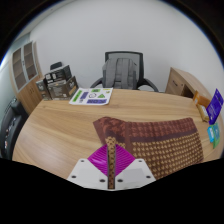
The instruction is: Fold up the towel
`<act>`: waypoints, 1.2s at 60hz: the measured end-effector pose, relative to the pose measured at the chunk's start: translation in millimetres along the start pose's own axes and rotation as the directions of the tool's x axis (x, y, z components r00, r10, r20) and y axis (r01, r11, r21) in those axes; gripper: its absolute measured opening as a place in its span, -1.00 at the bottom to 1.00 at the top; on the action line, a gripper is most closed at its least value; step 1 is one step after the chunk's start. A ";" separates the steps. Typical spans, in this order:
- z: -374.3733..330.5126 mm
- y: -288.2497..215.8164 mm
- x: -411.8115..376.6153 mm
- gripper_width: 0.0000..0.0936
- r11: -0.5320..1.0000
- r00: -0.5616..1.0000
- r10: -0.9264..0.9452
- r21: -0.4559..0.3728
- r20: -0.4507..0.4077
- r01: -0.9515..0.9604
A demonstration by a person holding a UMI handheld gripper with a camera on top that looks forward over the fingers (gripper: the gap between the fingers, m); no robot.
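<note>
A brown patterned towel (160, 145) with small dots lies on the wooden table (60, 125), just ahead and to the right of my fingers. My gripper (111, 160) is shut on the towel's near edge: a thin strip of the cloth stands pinched between the two magenta pads (98, 157). The white fingers (86, 172) sit low over the table. The towel's left corner lies folded just beyond the fingertips.
A grey office chair (122, 72) stands behind the table's far edge. A green and white booklet (90, 96) lies at the far left of the table. A purple item (215, 100) and a teal item (213, 130) sit at the right edge. Shelving (28, 68) stands at the left.
</note>
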State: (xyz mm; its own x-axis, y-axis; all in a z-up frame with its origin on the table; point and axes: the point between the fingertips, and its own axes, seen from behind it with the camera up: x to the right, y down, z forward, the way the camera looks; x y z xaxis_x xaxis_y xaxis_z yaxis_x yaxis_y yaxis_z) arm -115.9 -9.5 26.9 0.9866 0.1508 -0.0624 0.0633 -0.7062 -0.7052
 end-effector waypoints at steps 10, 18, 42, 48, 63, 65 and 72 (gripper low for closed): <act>-65.4 -53.0 -56.9 -0.88 0.985 0.963 0.128 0.081 0.239 -0.151; -87.7 -90.1 -30.0 -0.88 0.958 0.945 0.205 0.147 0.254 -0.248; -36.2 0.7 145.8 0.58 0.976 0.968 0.215 0.050 -0.129 -0.210; -63.7 -5.0 156.9 0.82 0.983 0.971 0.173 0.086 -0.167 -0.160; -164.1 -17.2 111.7 0.84 0.989 0.972 0.089 0.134 -0.219 -0.061; -181.0 -17.1 101.8 0.84 0.988 0.970 0.080 0.144 -0.228 -0.047; -244.6 -9.6 64.4 0.83 0.984 0.966 0.065 0.178 -0.252 -0.019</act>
State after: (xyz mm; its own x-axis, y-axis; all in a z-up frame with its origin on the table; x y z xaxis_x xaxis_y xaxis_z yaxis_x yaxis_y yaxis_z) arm -16.2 -162.2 202.4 0.9946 -0.0743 0.0720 0.0163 -0.5745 -0.8183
